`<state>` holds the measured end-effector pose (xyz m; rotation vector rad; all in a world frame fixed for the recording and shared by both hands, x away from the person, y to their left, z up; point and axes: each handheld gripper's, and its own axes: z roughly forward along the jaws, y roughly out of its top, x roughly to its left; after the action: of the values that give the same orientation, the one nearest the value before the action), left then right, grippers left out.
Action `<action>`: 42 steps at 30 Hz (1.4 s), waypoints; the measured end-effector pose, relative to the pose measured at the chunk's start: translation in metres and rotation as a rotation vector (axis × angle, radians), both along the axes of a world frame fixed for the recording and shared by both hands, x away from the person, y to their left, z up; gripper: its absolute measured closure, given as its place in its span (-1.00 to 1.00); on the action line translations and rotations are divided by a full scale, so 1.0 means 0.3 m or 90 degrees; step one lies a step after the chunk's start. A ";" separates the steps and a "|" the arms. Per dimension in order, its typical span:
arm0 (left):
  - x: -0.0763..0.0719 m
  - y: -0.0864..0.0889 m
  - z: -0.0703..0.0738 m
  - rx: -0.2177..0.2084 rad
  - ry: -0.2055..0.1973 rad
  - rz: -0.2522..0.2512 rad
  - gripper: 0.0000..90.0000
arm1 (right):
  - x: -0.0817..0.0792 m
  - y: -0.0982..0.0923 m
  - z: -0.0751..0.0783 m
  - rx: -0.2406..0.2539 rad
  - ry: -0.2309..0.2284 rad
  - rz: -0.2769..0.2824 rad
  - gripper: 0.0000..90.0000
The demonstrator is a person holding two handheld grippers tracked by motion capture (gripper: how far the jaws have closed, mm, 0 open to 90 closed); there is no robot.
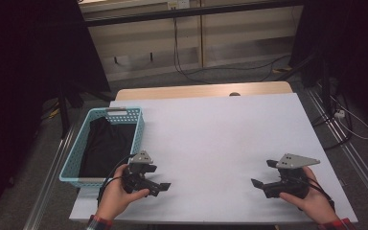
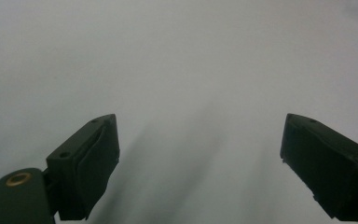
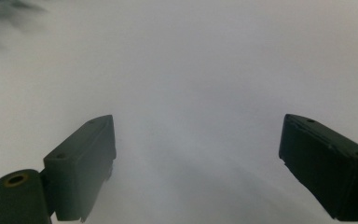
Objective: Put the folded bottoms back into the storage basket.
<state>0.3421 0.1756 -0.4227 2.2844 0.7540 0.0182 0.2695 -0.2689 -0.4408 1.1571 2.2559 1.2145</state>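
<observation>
Nearest you, at the bottom edge of the high view, your two hands rest low over the white surface (image 1: 220,139), each holding its tool: the left gripper (image 1: 159,187) sits just right of the basket's near corner, and the right gripper (image 1: 263,173) is well apart from it, toward the right edge. The thing in play appears to be the black cloth (image 1: 106,146), and it lies inside the light blue plastic basket (image 1: 74,158) at the left of the surface, spread along the bottom and reaching toward the far wall; I can't tell from here whether it is folded or simply bunched. Judging by how things lie, either the cloth has already been put away and your work is all but over, or it has not yet been taken out and everything is ahead of you; the pictures don't settle which. What they do show is that nothing lies on the open surface between your hands, and neither tool is near enough to the cloth to touch it. Now the fingers: in the left gripper view, your left fingers (image 2: 86,163) stand wide apart with nothing but bare white surface between them, and in the right gripper view your right fingers (image 3: 81,165) stand just as wide, equally empty. Neither pair holds or touches anything. If the cloth is next, your left gripper is the closer one to the basket.
</observation>
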 end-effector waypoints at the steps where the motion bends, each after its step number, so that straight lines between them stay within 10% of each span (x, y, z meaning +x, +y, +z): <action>1: -0.002 -0.001 -0.001 0.001 0.000 0.000 -0.74 | -0.002 -0.003 -0.001 0.000 0.001 -0.001 -0.76; 42: -0.028 0.016 -0.017 -0.006 -0.004 -0.005 -0.80 | -0.034 -0.059 -0.009 -0.008 0.006 -0.012 -0.78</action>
<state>0.3338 0.1805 -0.4278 2.2764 0.7407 0.0185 0.2594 -0.2866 -0.4437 1.1802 2.2510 1.1888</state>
